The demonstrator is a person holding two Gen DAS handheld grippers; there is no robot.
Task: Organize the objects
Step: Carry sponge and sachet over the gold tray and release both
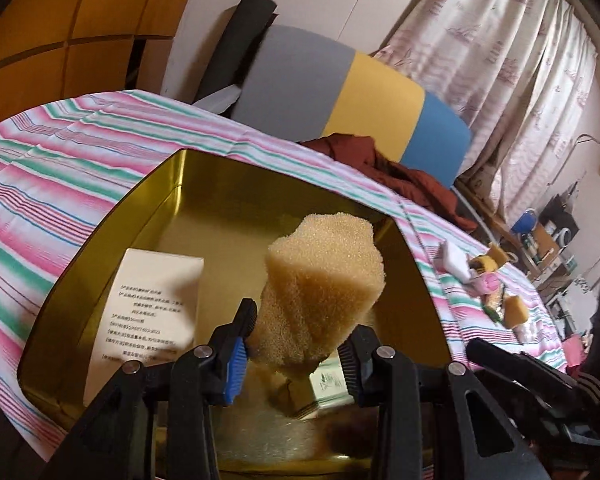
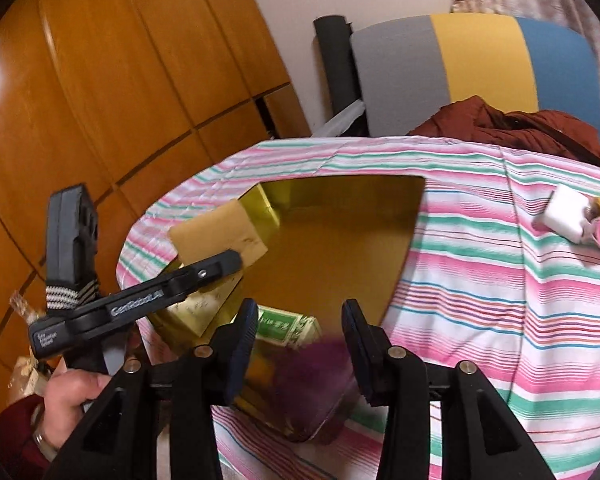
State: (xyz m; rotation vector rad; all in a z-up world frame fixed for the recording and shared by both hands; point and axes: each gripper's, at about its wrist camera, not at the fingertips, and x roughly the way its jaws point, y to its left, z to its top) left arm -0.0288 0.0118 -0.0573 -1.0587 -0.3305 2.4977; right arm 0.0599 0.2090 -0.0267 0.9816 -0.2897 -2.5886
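A purple smear (image 2: 320,364) between the right hand-held gripper's (image 2: 300,332) jaws is too blurred to identify.

Sponge (image 1: 324,284): tan-yellow, coarse porous texture. Tin box (image 1: 204,184): gold, glossy inside walls and floor. Carton (image 1: 156,304) inside the tin: cream-white with small dark print. Second carton (image 2: 288,326): green and white. A blurred purple object (image 2: 320,364) lies beside it; its kind cannot be told. Tablecloth (image 1: 60,168): white ground, striped in pink, green and thin blue. Left gripper (image 1: 296,360): black frame, blue ribbed pad. Right gripper (image 2: 300,344): black. Cushion (image 1: 340,96): banded grey, yellow, blue. Cloth (image 1: 384,168) before it: dark red. Curtain (image 1: 500,48): off-white with faint pink motifs. Cabinet (image 2: 100,80): orange-brown wood, glossy. Sleeve (image 2: 8,432): dark red.
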